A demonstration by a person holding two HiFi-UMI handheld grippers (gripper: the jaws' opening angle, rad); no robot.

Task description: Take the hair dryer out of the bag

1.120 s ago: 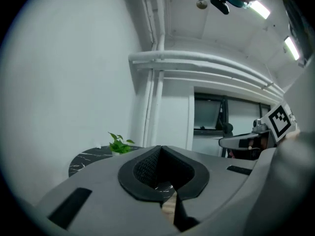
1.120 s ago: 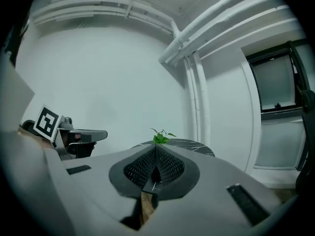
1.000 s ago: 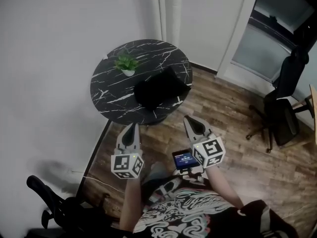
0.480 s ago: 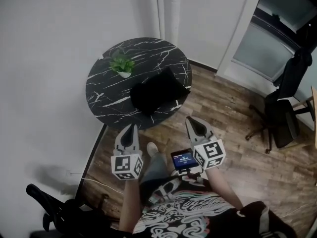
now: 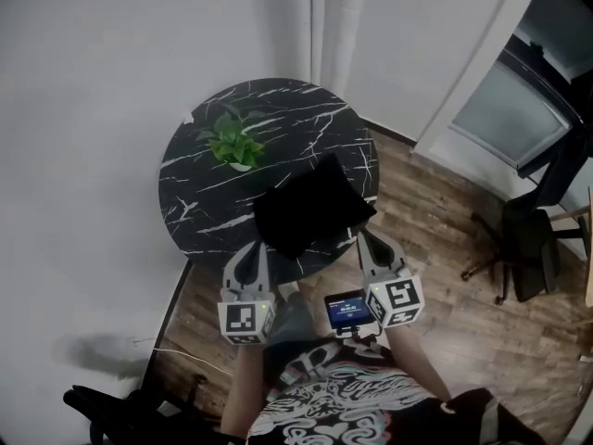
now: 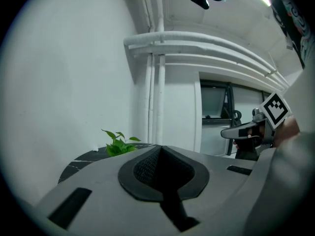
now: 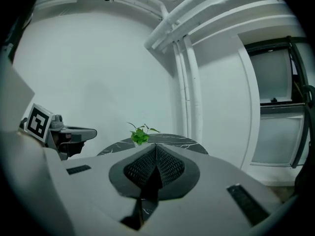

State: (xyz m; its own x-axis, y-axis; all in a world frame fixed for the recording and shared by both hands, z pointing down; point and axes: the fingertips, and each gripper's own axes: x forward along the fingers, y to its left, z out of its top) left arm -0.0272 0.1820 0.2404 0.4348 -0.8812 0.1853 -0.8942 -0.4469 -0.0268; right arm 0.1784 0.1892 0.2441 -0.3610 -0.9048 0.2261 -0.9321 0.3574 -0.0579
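The left gripper (image 5: pixel 252 251) is closed, its jaws pressed together with nothing between them, and the right gripper (image 5: pixel 368 240) is the same: closed and empty. They are held side by side and point toward the far wall, with their tips at the near rim of the round, dark marbled surface (image 5: pixel 199 179). Just beyond the tips, between the two, the black bag (image 5: pixel 310 202) lies on the near right part of the surface, one corner reaching toward the right rim. The hair dryer is not visible. I judge it to be inside the bag, whose mouth I cannot make out in the dark cloth. Farther off to the left stands a small potted plant (image 5: pixel 233 143), apart from the bag. The step in hand looks like the reach toward the bag, with nothing touched yet. The next move calls for the jaws to open. One gripper should then pin or lift the bag's edge while the other finds the opening and draws the hair dryer out.
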